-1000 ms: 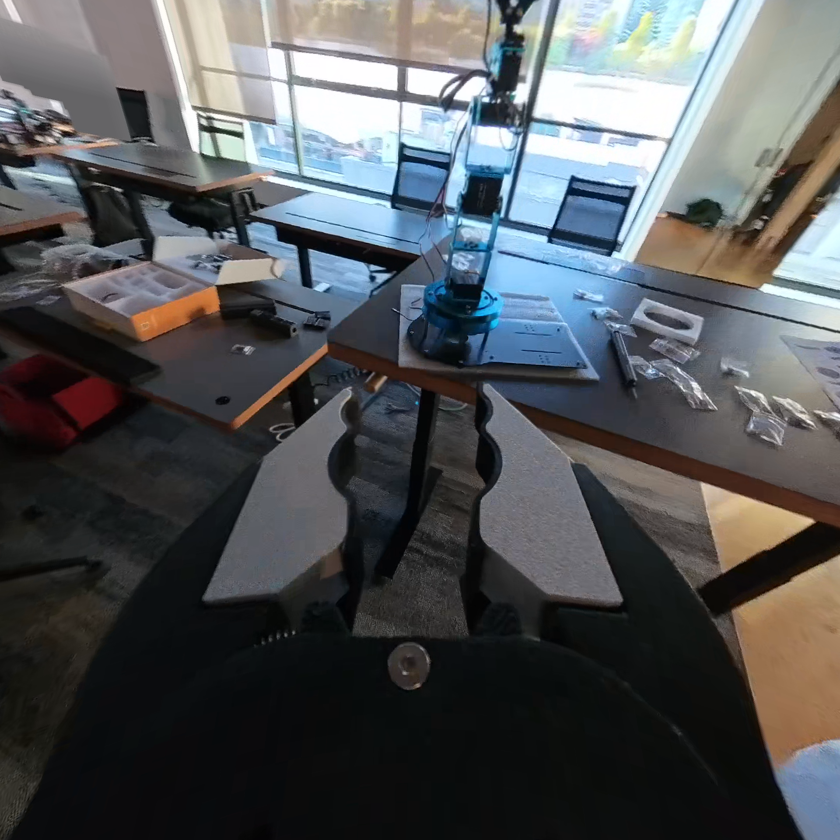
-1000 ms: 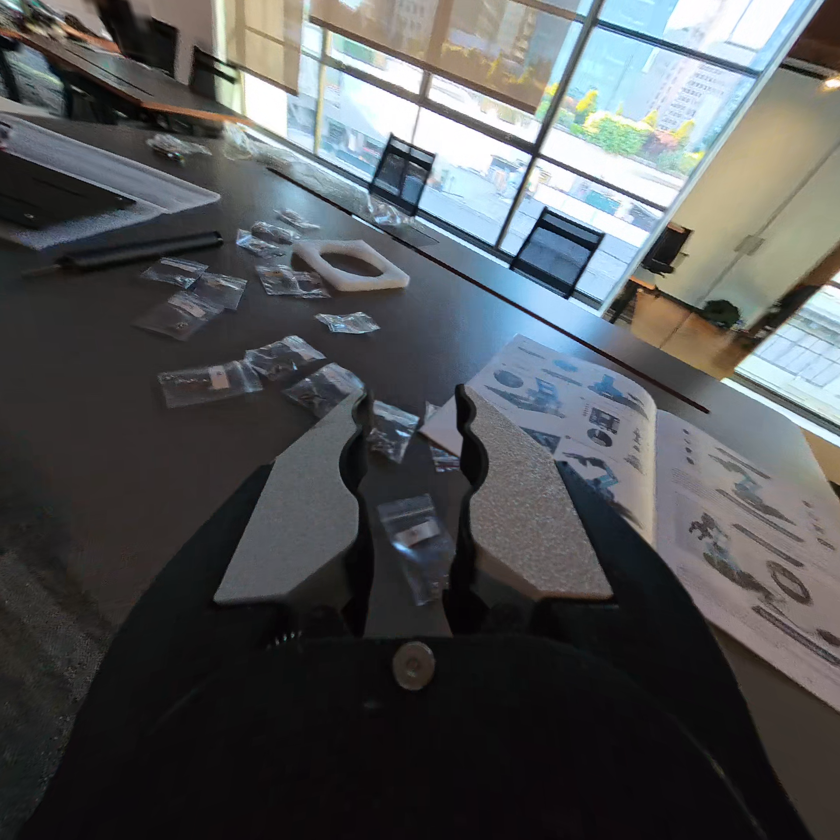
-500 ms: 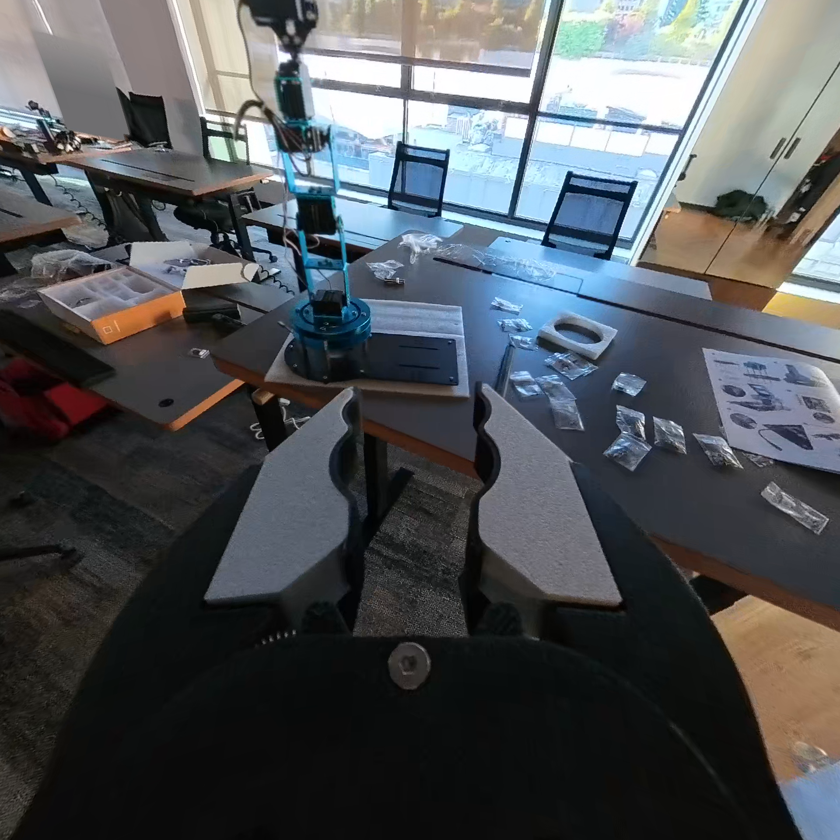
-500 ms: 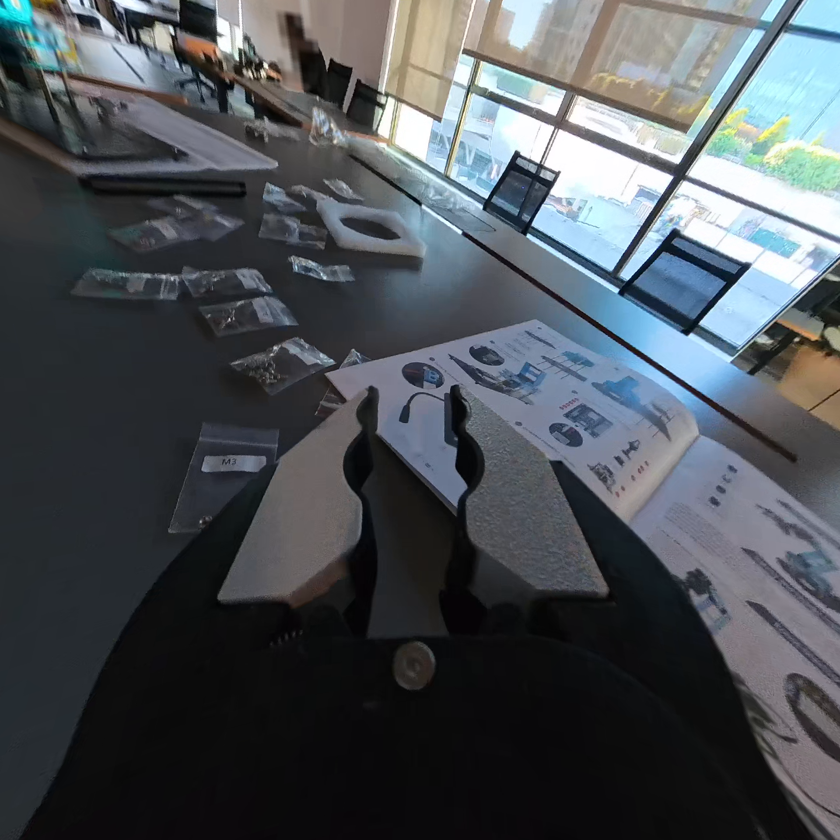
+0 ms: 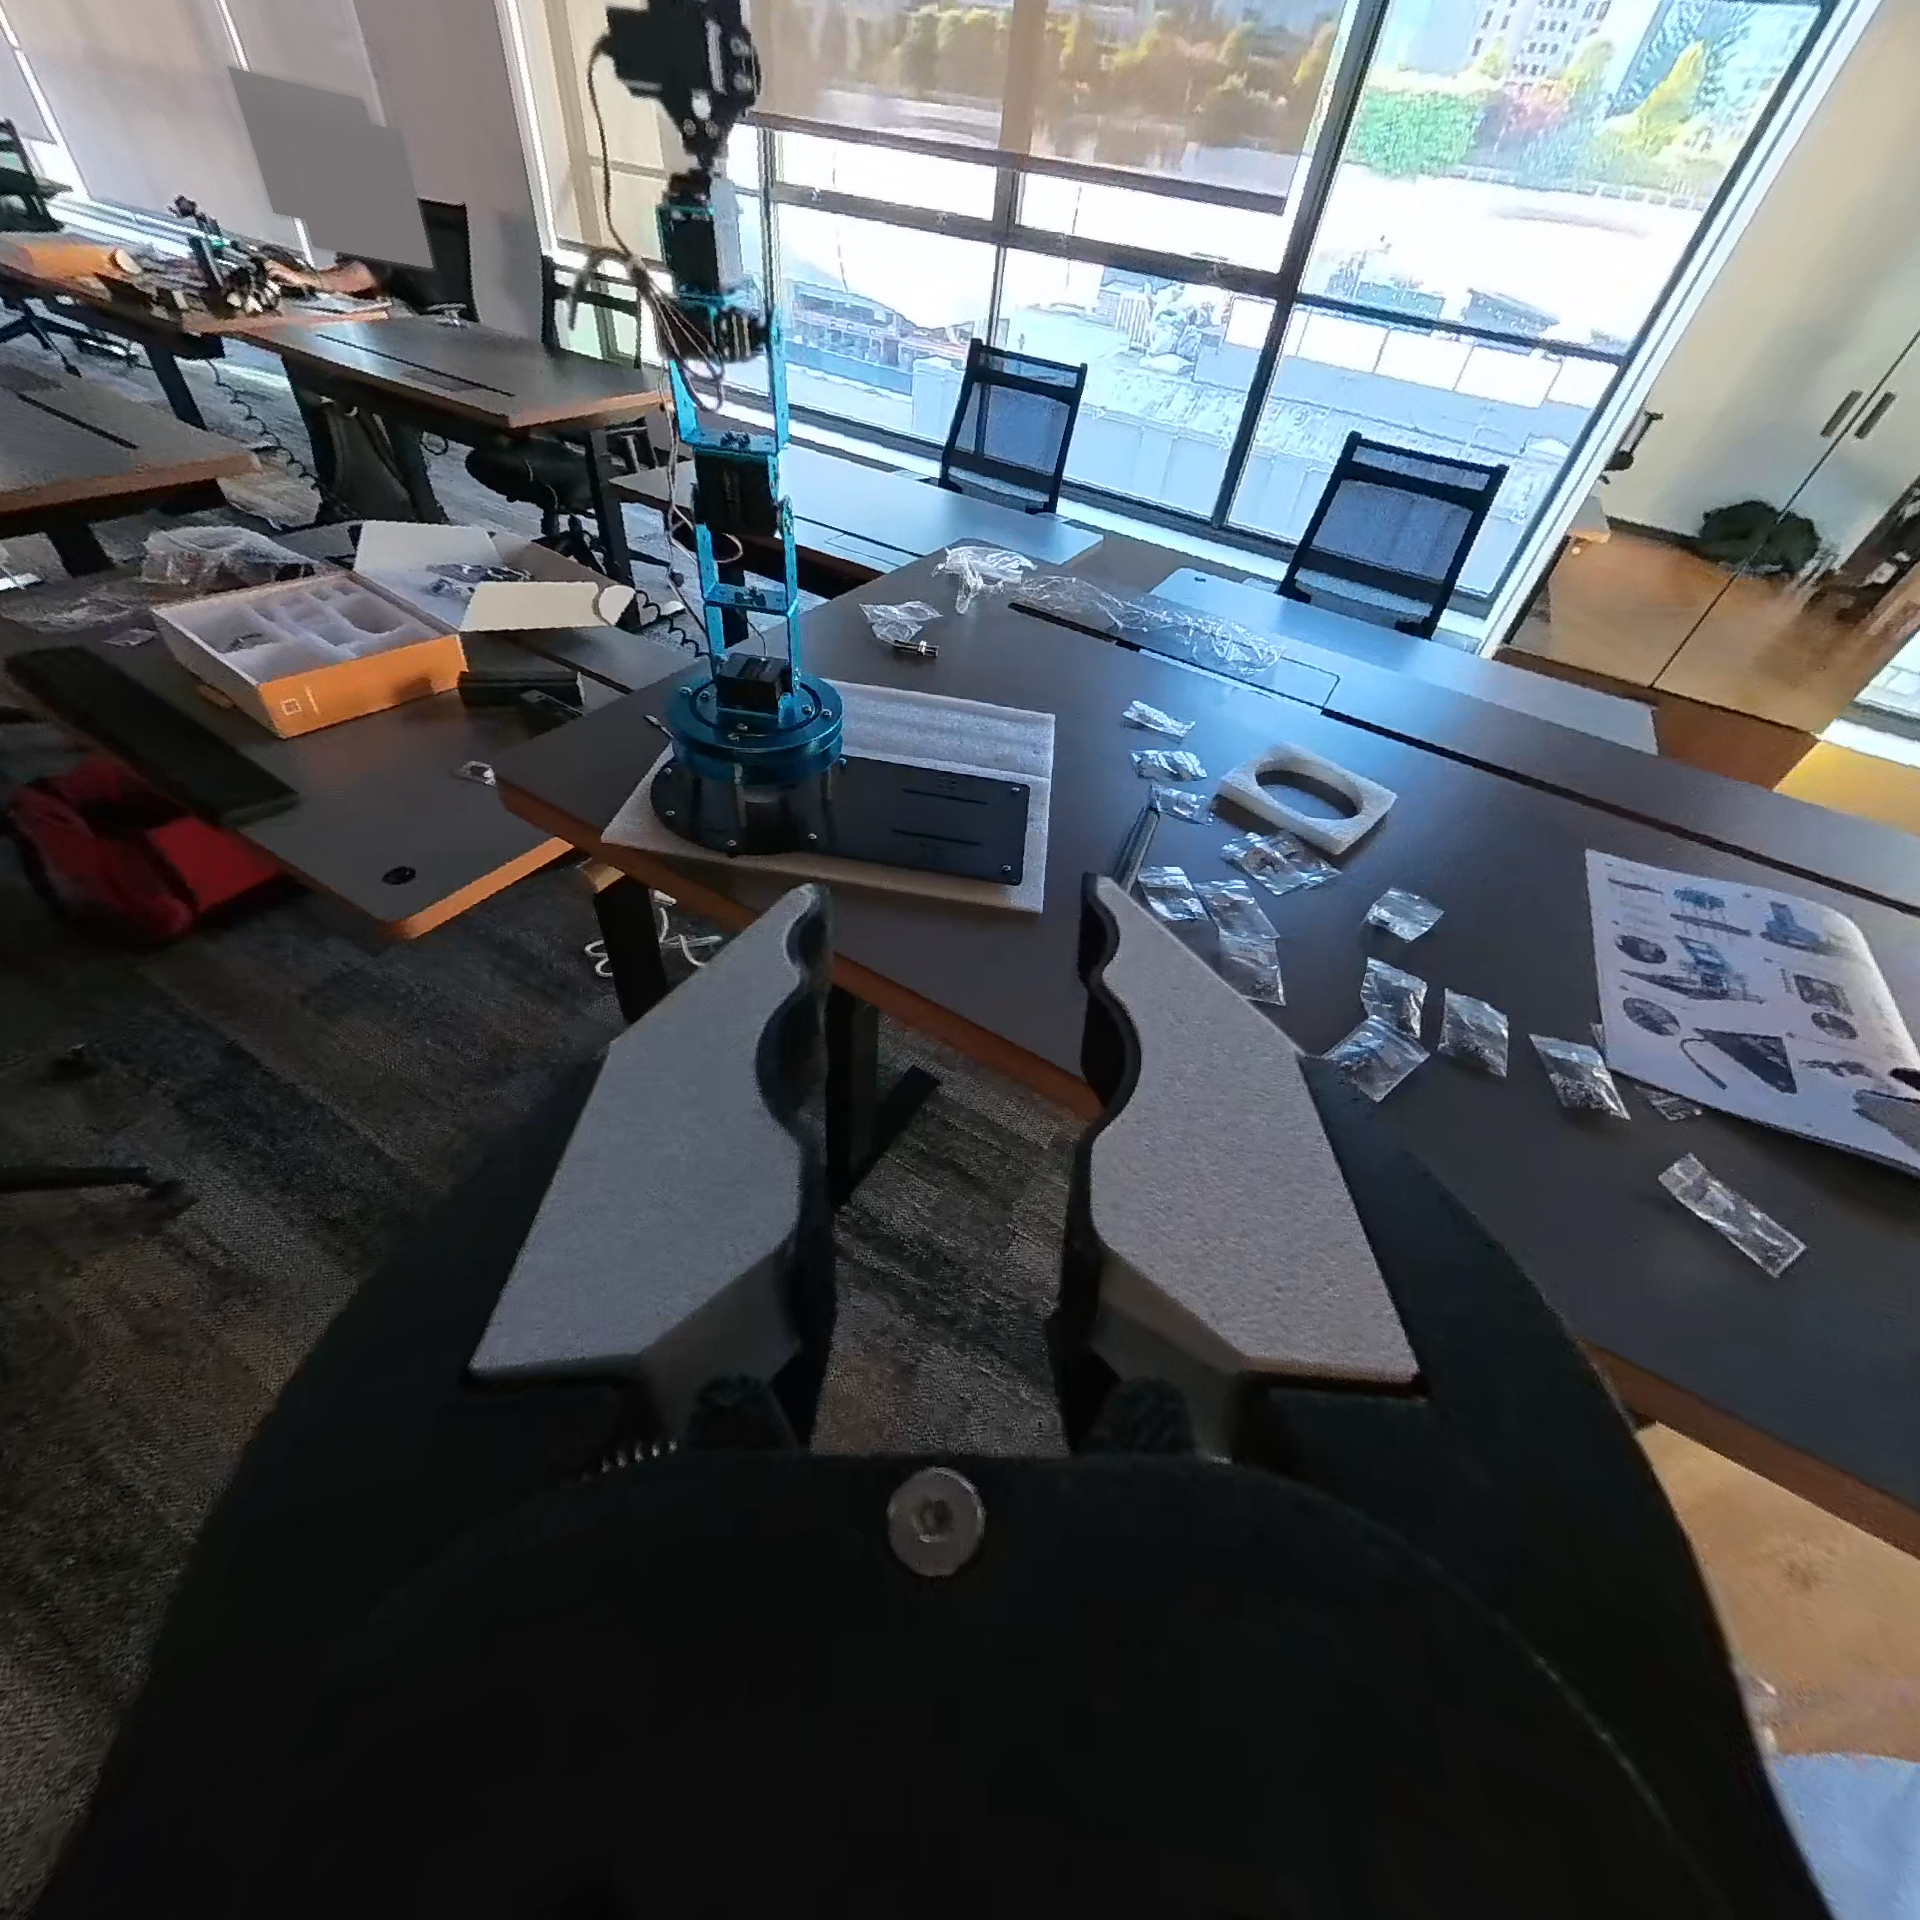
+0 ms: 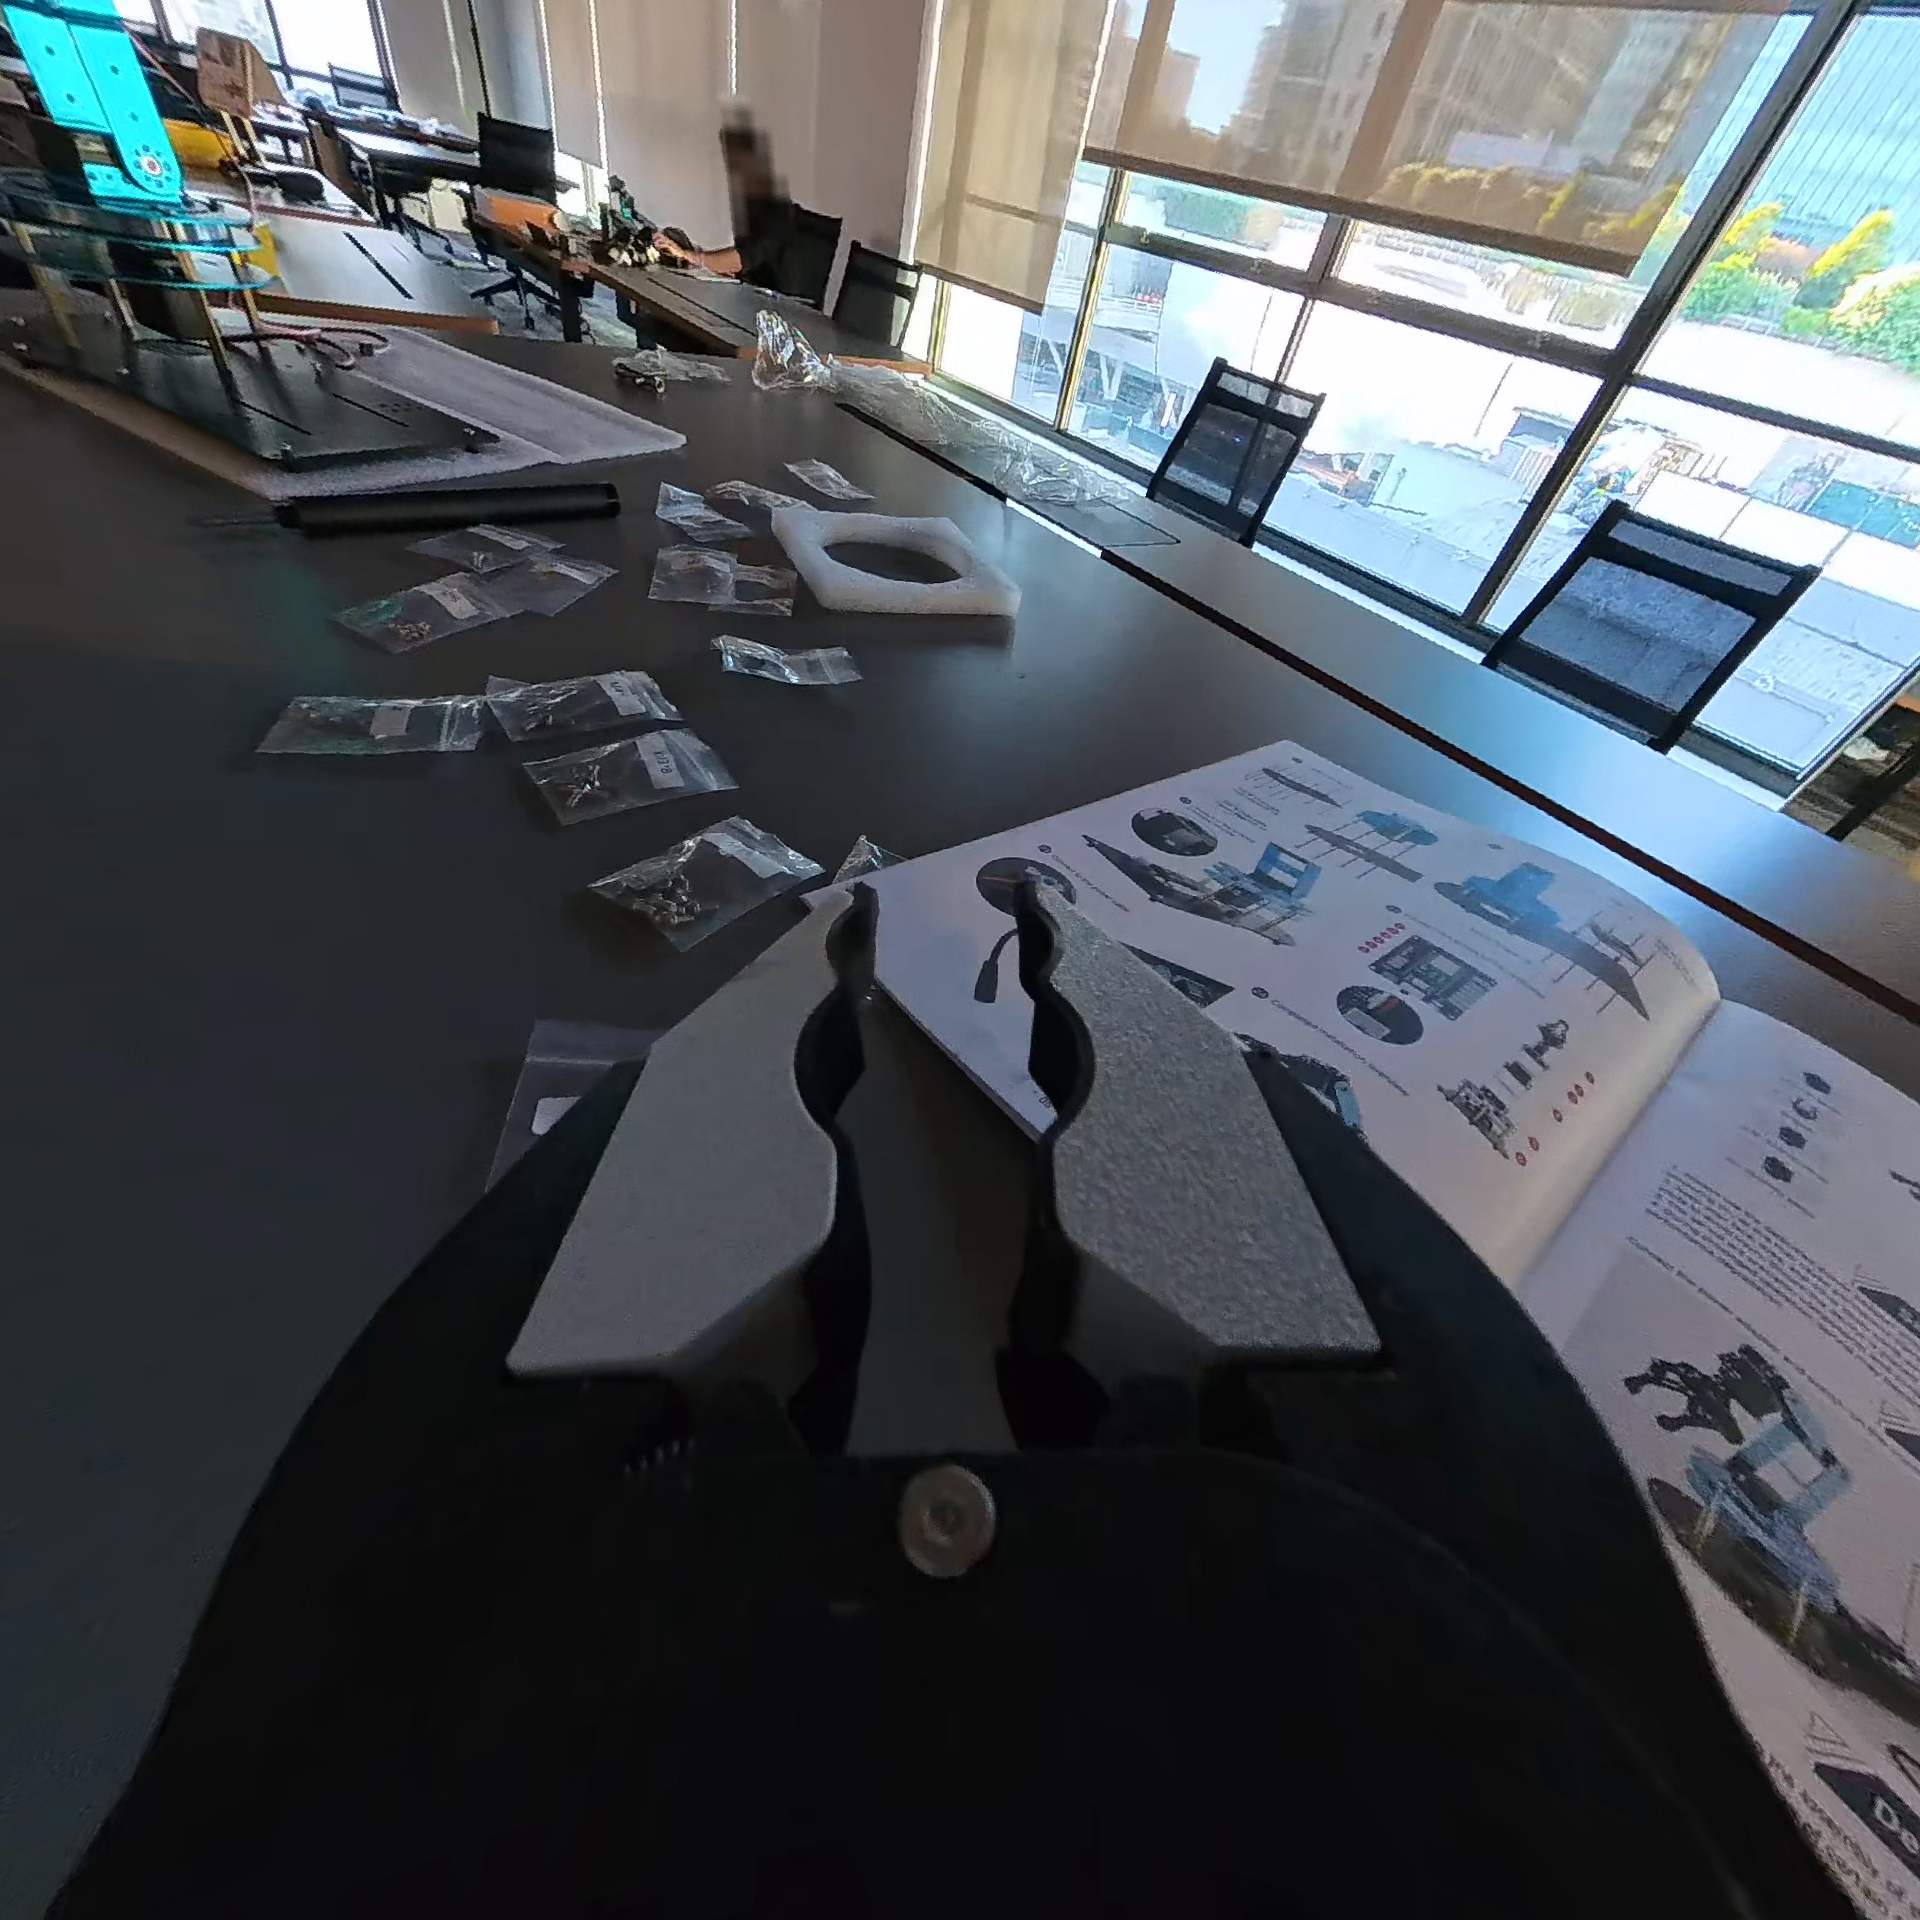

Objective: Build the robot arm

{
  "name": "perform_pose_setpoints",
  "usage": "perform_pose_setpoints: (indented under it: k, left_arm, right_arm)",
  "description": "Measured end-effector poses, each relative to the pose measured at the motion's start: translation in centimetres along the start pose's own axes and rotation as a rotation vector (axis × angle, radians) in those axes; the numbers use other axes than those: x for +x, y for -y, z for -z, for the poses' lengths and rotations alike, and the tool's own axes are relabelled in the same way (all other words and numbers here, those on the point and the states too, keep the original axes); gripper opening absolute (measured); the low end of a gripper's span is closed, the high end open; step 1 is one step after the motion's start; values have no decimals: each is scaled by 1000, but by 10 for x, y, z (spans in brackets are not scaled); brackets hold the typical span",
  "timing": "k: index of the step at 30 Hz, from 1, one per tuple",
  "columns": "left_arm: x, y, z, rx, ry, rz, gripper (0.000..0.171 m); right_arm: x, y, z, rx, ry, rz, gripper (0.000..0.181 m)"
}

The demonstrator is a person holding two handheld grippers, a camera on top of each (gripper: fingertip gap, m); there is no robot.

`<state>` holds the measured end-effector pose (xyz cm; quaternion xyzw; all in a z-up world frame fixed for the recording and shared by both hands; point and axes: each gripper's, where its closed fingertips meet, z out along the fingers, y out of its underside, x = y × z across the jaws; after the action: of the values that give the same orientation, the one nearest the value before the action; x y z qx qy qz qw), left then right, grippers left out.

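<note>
My left gripper (image 5: 951, 904) is open and empty, held in the air off the near edge of a dark table (image 5: 997, 987), above the carpet. On the table's left corner a blue robot arm kit (image 5: 743, 644) stands on a black base plate (image 5: 935, 821). My right gripper (image 6: 943, 904) is open and empty, low over the table, with its fingertips over the near left corner of an open manual (image 6: 1403, 997), which also shows in the left wrist view (image 5: 1756, 987). Several small clear bags of parts (image 6: 707, 873) lie just left of it. One bag (image 6: 551, 1081) is partly hidden under its left finger.
A white foam ring (image 6: 894, 561) and a black rod-like tool (image 6: 447, 509) lie farther back among the bags. Two black chairs (image 5: 1013, 426) stand at the table's far side by the windows. An orange tray box (image 5: 312, 644) sits on a lower desk at the left.
My right gripper has moved right, from over the small bags to the manual's corner. My left gripper has pulled back and turned right, so more of the table shows.
</note>
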<state>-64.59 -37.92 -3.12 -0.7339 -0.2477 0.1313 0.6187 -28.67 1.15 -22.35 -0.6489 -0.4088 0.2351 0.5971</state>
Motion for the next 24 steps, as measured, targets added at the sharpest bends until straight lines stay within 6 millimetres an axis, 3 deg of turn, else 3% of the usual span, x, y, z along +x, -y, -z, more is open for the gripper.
perform_pose_setpoints:
  k: [24]
  left_arm:
    - [-15,-9,18,-50,61,-41,46]
  right_arm:
    - [5,-4,-2,-25,-32,-18,25]
